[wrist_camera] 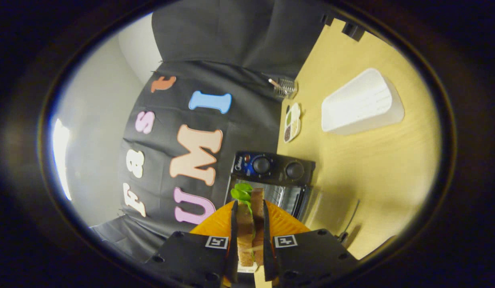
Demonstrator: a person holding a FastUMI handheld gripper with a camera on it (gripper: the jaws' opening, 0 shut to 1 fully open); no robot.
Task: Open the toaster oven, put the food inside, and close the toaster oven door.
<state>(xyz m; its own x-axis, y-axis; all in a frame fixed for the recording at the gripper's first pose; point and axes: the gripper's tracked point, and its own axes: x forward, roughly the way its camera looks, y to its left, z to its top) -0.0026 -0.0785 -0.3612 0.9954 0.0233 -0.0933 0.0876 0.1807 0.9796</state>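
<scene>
The view is rolled about a quarter turn. My gripper [249, 208] is shut on a sandwich [247, 224] of brown bread with green lettuce sticking out at its far end, pressed between both fingers. Just beyond the sandwich stands the black toaster oven [271, 180] on the wooden table [371, 168]. Its control panel with two dark knobs [261, 165] faces me. The oven's door [325, 208] is swung open toward the table, and the wire rack inside shows behind the sandwich.
A white tray [361, 103] lies on the table beyond the oven. A small divided dish [292, 122] of seasonings and a wire basket [285, 88] sit by the black cloth wall. A dark cable [351, 222] runs near the oven door.
</scene>
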